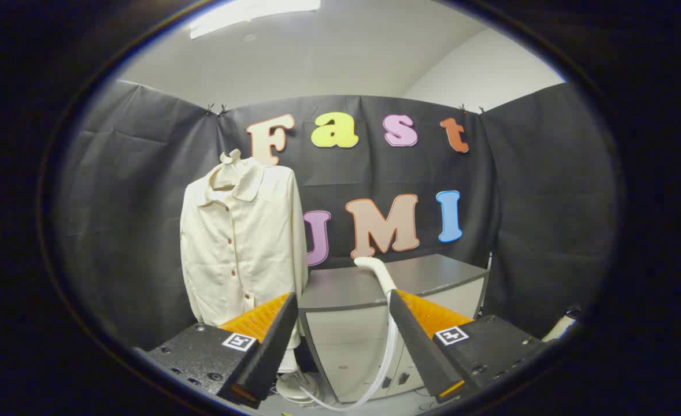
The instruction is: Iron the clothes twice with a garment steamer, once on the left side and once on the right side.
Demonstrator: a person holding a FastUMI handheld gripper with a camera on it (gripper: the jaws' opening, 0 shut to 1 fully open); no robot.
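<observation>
Gripper view, jaws open, steamer [375,271] ahead

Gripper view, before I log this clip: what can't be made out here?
- Steamer: its white handle shows on the grey cabinet; the rest sits behind a finger of the open tool.
- Hose: its lower end is cut off below the fingers.
- Cream shirt: its hem is hidden behind the other finger.
- Shirt stand base: partly covered.

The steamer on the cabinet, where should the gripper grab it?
Probably by the white handle of the steamer, lying on the grey cabinet just beyond the open gripper. Come from the front, straddling its narrow width, above where the hose hangs down. Its head end cannot be seen clearly.
</observation>
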